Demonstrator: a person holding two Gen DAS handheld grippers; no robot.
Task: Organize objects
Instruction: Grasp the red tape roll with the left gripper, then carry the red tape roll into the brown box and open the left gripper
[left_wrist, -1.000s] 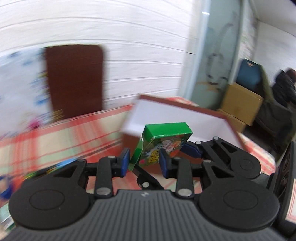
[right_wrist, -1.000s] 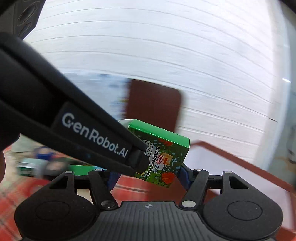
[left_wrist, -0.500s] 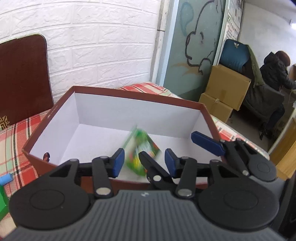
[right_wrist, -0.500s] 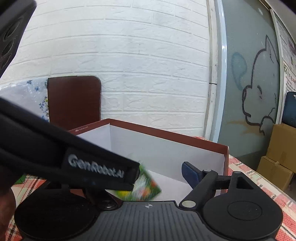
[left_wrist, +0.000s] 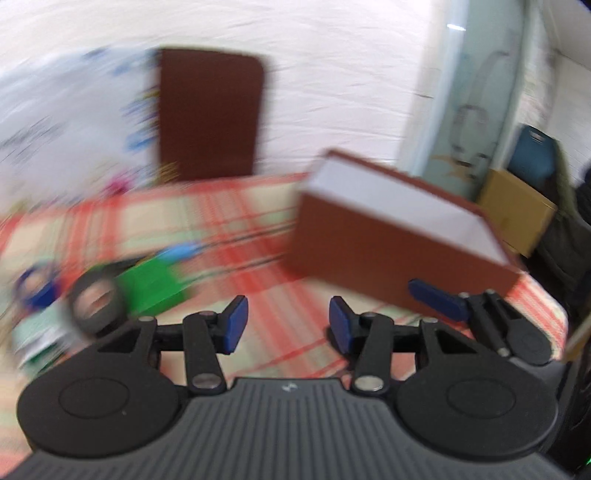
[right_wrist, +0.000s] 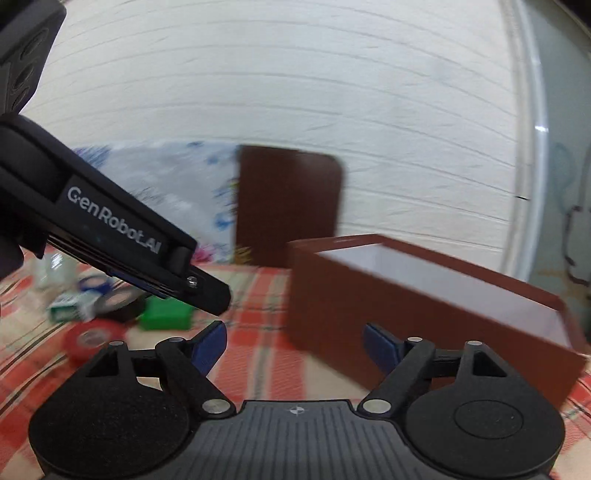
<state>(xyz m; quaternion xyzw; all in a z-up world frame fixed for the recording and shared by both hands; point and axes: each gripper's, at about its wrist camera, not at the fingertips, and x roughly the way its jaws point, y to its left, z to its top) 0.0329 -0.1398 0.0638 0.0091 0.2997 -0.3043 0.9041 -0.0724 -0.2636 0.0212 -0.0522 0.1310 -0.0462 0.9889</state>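
Frankly, both views are smeared by motion blur, so the clutter at the left of each frame is hard for me to read. I see my left gripper (left_wrist: 285, 325) with its blue pads apart and nothing between them; my right gripper (right_wrist: 293, 345) is spread wide too, empty. The box (left_wrist: 391, 240), brown card outside and white inside, sits right of centre on the red plaid cloth (left_wrist: 236, 229); its floor is hidden behind the near wall. Left of it lie a green carton (left_wrist: 153, 284) and a black tape ring (left_wrist: 96, 304). Only the right view shows a red tape roll (right_wrist: 92, 338) at lower left and the left gripper's black body crossing from the upper left.
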